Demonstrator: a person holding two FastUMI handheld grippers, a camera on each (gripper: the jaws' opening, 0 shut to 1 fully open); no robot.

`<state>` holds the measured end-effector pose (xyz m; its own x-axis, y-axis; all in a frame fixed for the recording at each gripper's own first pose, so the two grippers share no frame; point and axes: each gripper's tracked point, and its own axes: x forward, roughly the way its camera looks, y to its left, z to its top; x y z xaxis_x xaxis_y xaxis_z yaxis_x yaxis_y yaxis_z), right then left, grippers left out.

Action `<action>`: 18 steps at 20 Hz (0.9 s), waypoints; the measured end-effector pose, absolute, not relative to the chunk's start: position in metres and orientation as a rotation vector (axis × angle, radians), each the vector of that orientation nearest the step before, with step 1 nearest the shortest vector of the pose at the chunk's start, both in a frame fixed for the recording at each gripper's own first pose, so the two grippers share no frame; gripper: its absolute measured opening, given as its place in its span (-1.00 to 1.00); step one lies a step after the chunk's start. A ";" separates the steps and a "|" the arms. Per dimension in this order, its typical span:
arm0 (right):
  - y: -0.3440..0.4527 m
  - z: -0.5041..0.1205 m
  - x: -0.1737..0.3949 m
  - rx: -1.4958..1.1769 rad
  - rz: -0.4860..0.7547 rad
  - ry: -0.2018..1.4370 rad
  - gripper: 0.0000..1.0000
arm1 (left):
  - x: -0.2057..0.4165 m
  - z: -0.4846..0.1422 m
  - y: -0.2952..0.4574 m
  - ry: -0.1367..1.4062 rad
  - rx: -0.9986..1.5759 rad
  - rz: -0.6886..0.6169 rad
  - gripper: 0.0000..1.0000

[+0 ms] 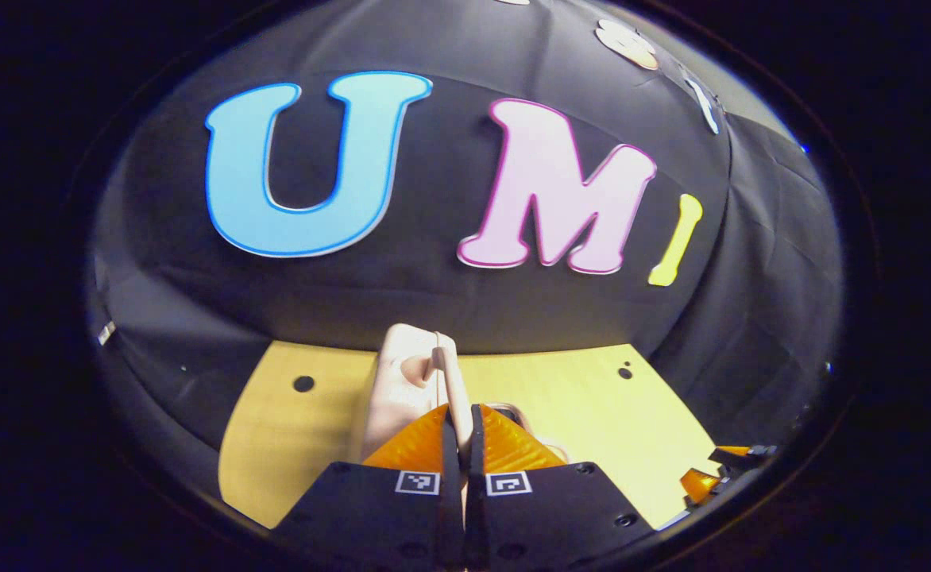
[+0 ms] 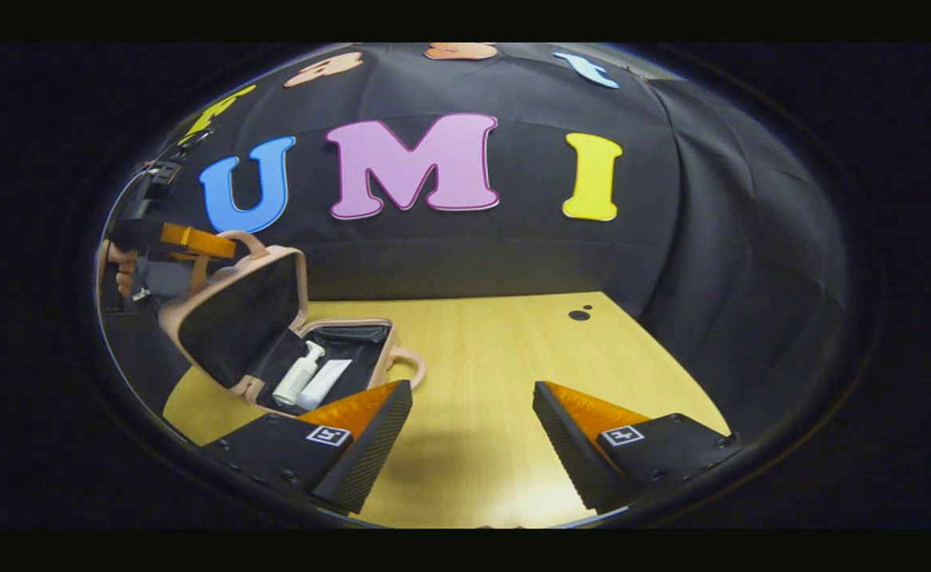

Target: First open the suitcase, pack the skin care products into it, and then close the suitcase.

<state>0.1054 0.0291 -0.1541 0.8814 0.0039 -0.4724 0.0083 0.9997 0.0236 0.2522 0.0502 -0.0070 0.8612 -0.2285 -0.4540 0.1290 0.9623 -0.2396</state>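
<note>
With my left gripper [image 1: 463,433] clamped on the raised lid [image 2: 239,306] of the suitcase [image 2: 330,357], bottle [image 2: 297,375] and tube [image 2: 324,384] lie inside, left of my open right gripper [image 2: 472,433].

Pale wooden worktop [image 2: 497,357], bare grain, with small dark round marks [image 2: 579,314] near its far edge, possibly holes. Black cloth wall [image 2: 465,262] behind, creased.

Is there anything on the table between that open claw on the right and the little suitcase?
Nothing: in the right gripper view, bare table lies between the right gripper and the open suitcase, which holds two skin care products.
</note>
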 end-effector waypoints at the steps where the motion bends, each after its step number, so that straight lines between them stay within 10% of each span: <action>1: 0.023 -0.151 0.103 0.031 -0.013 0.486 0.95 | 0.249 -0.021 0.015 0.524 -0.241 -0.229 -0.87; 15: -0.017 -0.122 0.142 -0.075 0.211 0.354 0.95 | 0.270 -0.198 -0.110 0.746 -0.159 -0.113 -0.82; 18: -0.021 -0.109 0.148 0.013 0.201 0.338 0.93 | 0.260 -0.168 -0.117 0.694 -0.266 -0.126 -0.20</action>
